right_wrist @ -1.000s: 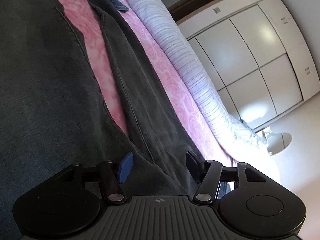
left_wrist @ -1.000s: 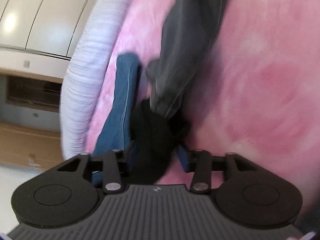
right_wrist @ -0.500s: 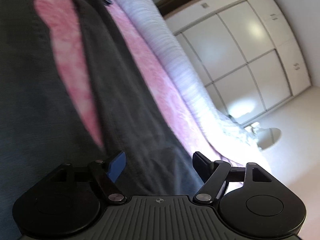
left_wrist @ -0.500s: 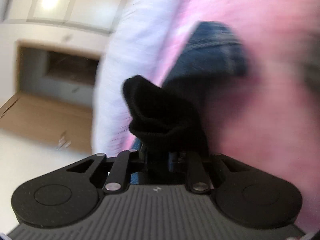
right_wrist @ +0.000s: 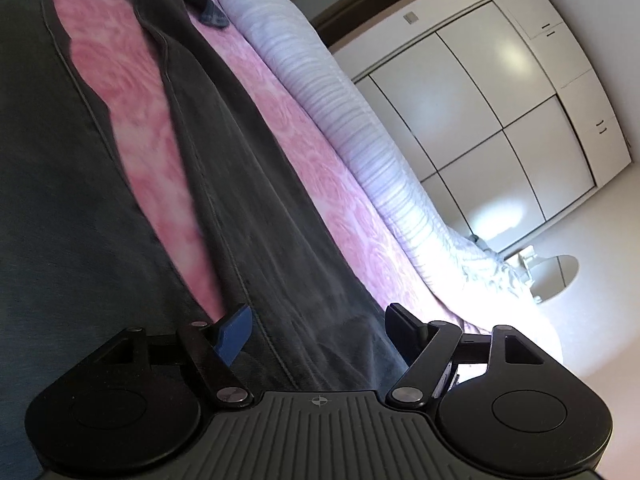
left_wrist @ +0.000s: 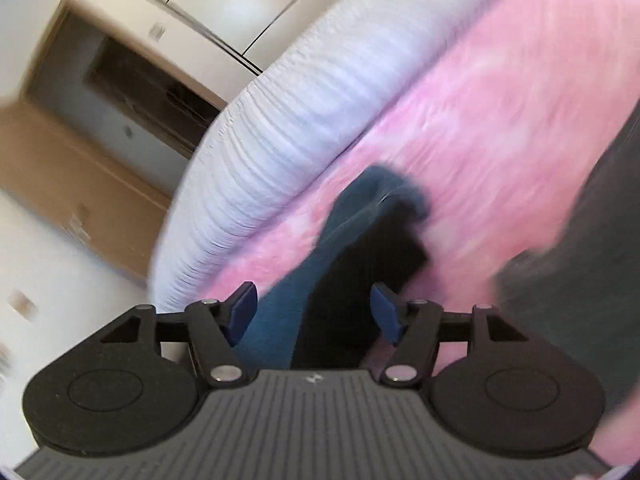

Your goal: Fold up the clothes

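Observation:
Dark grey trousers (right_wrist: 260,216) lie spread on a pink bedcover (right_wrist: 316,168); one leg runs between the fingers of my right gripper (right_wrist: 318,330), which is open just above it. In the left wrist view, a black cloth item (left_wrist: 360,276) lies on a folded blue denim garment (left_wrist: 316,256) on the pink bedcover (left_wrist: 480,120). My left gripper (left_wrist: 314,308) is open over them, holding nothing. The grey trousers show at the right edge (left_wrist: 580,280). The view is blurred.
A white-lilac striped blanket (left_wrist: 280,128) runs along the bed's edge, also in the right wrist view (right_wrist: 360,128). White wardrobe doors (right_wrist: 500,112), a brown doorway (left_wrist: 132,80), a cardboard box (left_wrist: 60,184) and a round white table (right_wrist: 556,276) stand beyond.
My left gripper was shut on the black cloth half a second ago; it has opened and the cloth now lies on the blue denim. My right gripper stayed open over the trouser leg, shifting slightly.

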Available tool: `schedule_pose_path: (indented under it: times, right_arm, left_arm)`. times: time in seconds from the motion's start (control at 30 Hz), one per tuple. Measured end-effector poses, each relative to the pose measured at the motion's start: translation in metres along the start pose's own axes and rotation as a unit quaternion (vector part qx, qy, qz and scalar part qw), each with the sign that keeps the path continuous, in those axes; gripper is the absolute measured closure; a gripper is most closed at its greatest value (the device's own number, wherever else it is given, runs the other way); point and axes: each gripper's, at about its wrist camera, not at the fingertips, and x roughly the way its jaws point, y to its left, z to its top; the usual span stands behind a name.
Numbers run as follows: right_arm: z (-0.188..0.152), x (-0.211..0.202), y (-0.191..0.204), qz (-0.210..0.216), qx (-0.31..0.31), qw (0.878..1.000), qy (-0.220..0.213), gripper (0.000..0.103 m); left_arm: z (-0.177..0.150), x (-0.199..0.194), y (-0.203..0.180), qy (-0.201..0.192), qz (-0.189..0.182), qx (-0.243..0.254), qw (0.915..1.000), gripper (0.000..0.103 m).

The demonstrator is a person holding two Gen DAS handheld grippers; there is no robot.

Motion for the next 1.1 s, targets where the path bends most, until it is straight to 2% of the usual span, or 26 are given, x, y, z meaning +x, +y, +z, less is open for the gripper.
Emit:
schedule_pose_path:
  times: [0.07,0.17,0.23,0.3,0.37,0.4,0.47,0.53,0.6,0.7,0.73,0.77,0.83,0.9,0.97,1.0,1.07,1.1]
  right_arm:
    - [-0.001,-0.011,-0.001,0.001,-0.004,1.000,-0.007,0.030]
    - [-0.001,-0.020,-0.001,-0.001,-0.002,1.000,-0.013,0.030]
    - [-0.001,-0.027,-0.003,-0.003,0.000,1.000,-0.017,0.030]
    - [-0.002,-0.031,-0.004,-0.005,0.000,1.000,-0.018,0.030]
    - [-0.004,-0.034,-0.003,-0.005,-0.001,1.000,-0.018,0.030]
    - [-0.005,-0.035,-0.003,-0.005,0.000,1.000,-0.017,0.030]
    - [-0.008,-0.034,-0.004,-0.009,0.000,1.000,-0.013,0.030]
    - [-0.010,-0.034,-0.005,-0.010,0.003,1.000,-0.009,0.030]
    - [-0.011,-0.034,-0.006,-0.010,0.007,1.000,-0.008,0.030]
    - [-0.008,-0.033,-0.006,0.001,0.013,1.000,-0.007,0.030]
    - [-0.007,-0.034,-0.006,0.004,0.013,1.000,-0.008,0.030]
    - [-0.005,-0.036,-0.006,0.007,0.014,1.000,-0.009,0.030]
    - [-0.004,-0.042,-0.008,0.009,0.018,1.000,-0.012,0.030]
    - [-0.006,-0.047,-0.014,0.015,0.027,0.999,-0.012,0.030]
    - [-0.009,-0.049,-0.019,0.029,0.041,0.999,-0.008,0.030]
    - [-0.009,-0.047,-0.023,0.042,0.053,0.998,-0.004,0.030]
    - [-0.003,-0.041,-0.032,0.078,0.090,0.993,-0.007,0.030]
    - [0.002,-0.036,-0.036,0.093,0.106,0.990,-0.010,0.030]
  left_arm:
    - [0.001,-0.027,0.001,-0.002,-0.051,-0.050,0.9974,0.038]
    - [0.003,-0.036,-0.004,0.025,-0.143,-0.108,0.9836,0.033]
    - [-0.003,-0.023,-0.018,0.064,-0.165,-0.113,0.9777,0.033]
    - [-0.011,-0.005,-0.028,0.116,-0.184,-0.127,0.9677,0.034]
    - [-0.026,0.003,-0.036,0.154,-0.229,-0.157,0.9483,0.062]
    - [-0.030,0.002,-0.036,0.140,-0.254,-0.170,0.9419,0.087]
    - [-0.029,-0.019,-0.040,0.109,-0.225,-0.141,0.9579,0.091]
    - [-0.031,-0.044,-0.038,0.059,-0.179,-0.126,0.9740,0.091]
    - [-0.036,-0.049,-0.040,0.052,-0.169,-0.130,0.9757,0.090]
    - [-0.040,-0.046,-0.054,0.062,-0.129,-0.098,0.9848,0.092]
    - [-0.042,-0.044,-0.056,0.068,-0.108,-0.090,0.9878,0.089]
    - [-0.045,-0.045,-0.054,0.066,-0.103,-0.092,0.9882,0.083]
    - [-0.050,-0.061,-0.051,0.037,-0.085,-0.070,0.9933,0.076]
    - [-0.055,-0.081,-0.055,-0.001,-0.077,-0.029,0.9966,0.076]
    - [-0.061,-0.107,-0.064,-0.047,-0.079,0.032,0.9952,0.074]
    - [-0.067,-0.117,-0.074,-0.067,-0.084,0.075,0.9913,0.073]
    - [-0.080,-0.130,-0.095,-0.097,-0.093,0.167,0.9768,0.073]
    - [-0.088,-0.132,-0.107,-0.108,-0.096,0.214,0.9662,0.073]
